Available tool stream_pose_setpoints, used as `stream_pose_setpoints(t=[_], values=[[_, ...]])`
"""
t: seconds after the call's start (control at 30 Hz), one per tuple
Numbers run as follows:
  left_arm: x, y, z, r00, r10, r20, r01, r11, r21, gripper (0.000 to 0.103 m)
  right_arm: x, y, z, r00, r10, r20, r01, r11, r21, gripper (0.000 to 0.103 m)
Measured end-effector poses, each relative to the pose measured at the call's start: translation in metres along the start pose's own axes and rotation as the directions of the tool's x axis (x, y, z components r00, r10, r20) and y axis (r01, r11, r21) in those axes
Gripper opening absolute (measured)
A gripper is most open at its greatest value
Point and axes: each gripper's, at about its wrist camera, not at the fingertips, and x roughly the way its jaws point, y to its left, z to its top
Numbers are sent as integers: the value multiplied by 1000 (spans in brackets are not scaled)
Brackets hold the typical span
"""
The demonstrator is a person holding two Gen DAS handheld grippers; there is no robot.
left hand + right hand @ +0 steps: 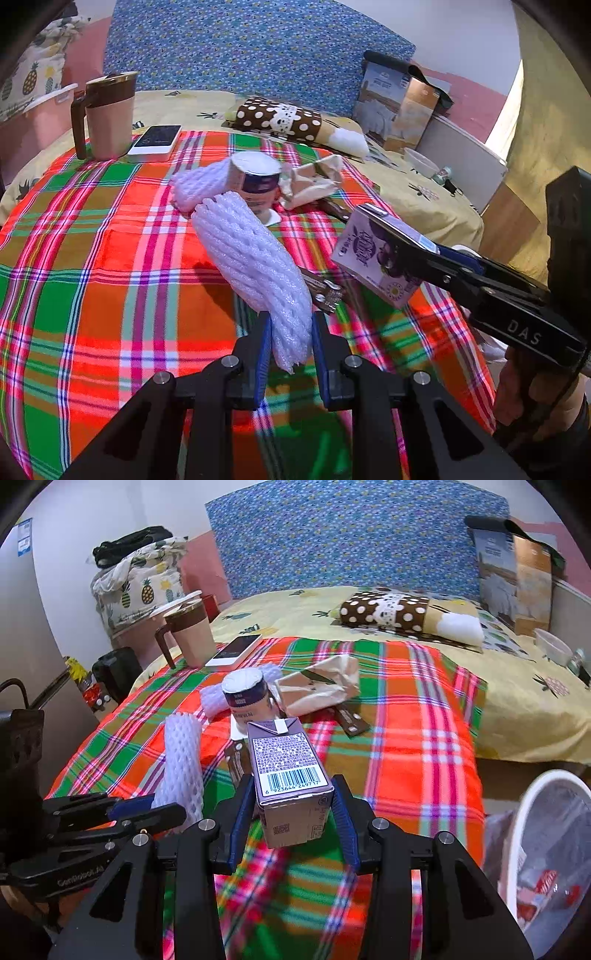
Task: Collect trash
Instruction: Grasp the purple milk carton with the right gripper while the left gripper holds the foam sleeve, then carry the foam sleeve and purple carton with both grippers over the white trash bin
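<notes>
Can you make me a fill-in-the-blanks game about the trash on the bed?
1. The left tool grips a white foam ____.
2. The right tool grips a purple drink ____.
3. The mug stands beside a white ____.
4. The yogurt cup sits on a ____ cloth.

Missing words: net; carton; phone; plaid

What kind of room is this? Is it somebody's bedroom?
Probably a bedroom, yes. There is a bed with a yellow pineapple sheet, a polka-dot pillow and a blue flowery headboard. A plaid blanket covers part of it.
</notes>
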Motion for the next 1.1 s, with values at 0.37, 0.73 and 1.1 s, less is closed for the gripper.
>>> stream_pose_setpoints(t=[0.37, 0.73, 1.1], values=[[-15, -36, -13, 1000, -32, -2, 32, 998, 62, 22, -28, -9, -20, 999, -31, 30, 30, 999, 40, 43], [-17, -68, -20, 998, -58, -14, 59, 992, 113, 22, -47, -24, -31, 996, -58, 69, 52, 995, 86, 43], [-5, -104, -20, 995, -97, -38, 102, 979, 178, 22, -65, -52, -39, 989, -113, 94, 98, 984, 149, 43]])
